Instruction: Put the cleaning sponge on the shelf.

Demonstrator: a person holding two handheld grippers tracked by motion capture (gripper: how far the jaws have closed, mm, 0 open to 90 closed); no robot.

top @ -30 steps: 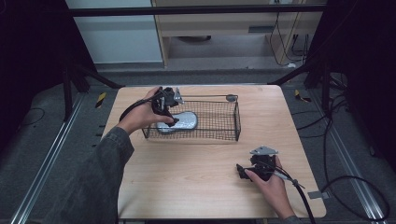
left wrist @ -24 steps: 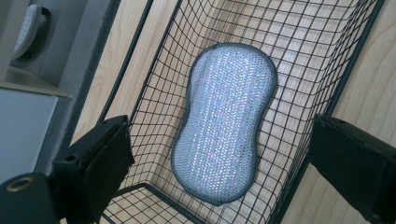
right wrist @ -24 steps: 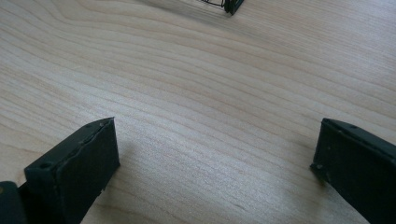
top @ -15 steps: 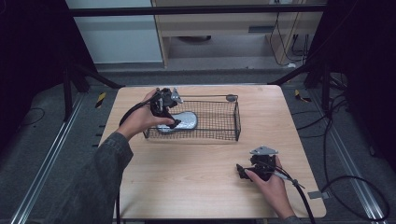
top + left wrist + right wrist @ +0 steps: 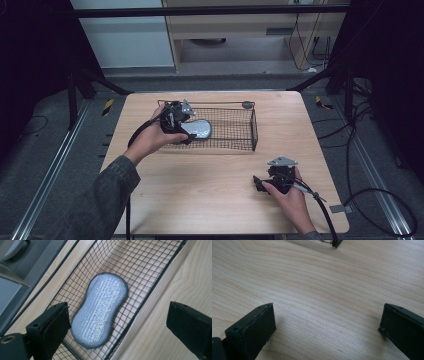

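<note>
- While the right gripper (image 5: 260,186) rests near the front edge of the wooden table (image 5: 200,190), jaws spread wide and holding nothing, it counts as item one of two grippers.
- Left gripper (image 5: 186,131): one, jaws wide apart, empty, poised over the basket's left end; one jaw stands inside the wire wall, the other outside it.
- Scouring pad (image 5: 100,312): one, silver-grey, peanut-shaped, lying flat on the basket floor.
- Wire basket (image 5: 252,131): one, black, rectangular, at the table's far middle.
- Step judged: either reaching for the pad or just released. A pick calls for lowering both jaws inside the wall, then closing across the pad.
</note>
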